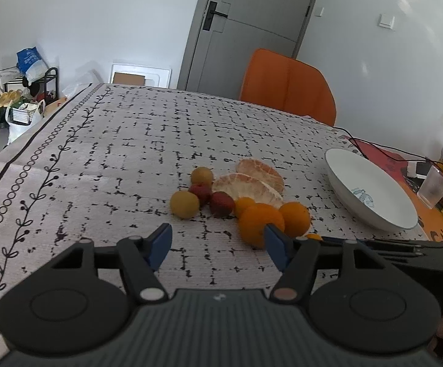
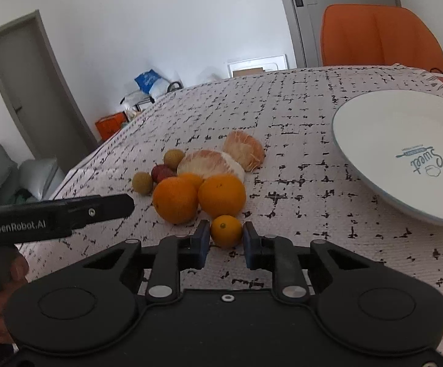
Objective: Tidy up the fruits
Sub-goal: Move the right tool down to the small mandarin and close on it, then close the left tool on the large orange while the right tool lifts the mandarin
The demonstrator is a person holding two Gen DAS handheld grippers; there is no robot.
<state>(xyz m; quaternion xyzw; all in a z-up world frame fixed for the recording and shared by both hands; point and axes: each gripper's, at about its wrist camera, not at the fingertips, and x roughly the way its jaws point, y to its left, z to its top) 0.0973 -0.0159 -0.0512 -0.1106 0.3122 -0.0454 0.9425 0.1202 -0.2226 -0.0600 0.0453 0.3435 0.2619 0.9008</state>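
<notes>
Covering the table is a pale tablecloth (image 1: 129, 159) crossed with broken black lines, a vine border along its edge. An orange chair (image 1: 285, 85) stands at the far side before a grey door (image 1: 246, 24) and white walls. The fruits (image 2: 203, 180) sit heaped mid-table, a white plate (image 2: 404, 153) apart from them. The right gripper (image 2: 225, 238) straddles a small orange (image 2: 226, 231), pads beside it, contact unclear. The left gripper (image 1: 218, 244) hangs spread wide.

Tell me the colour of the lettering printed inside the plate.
Teal blue on the white plate; the lettering reads clearest in the right wrist view.
</notes>
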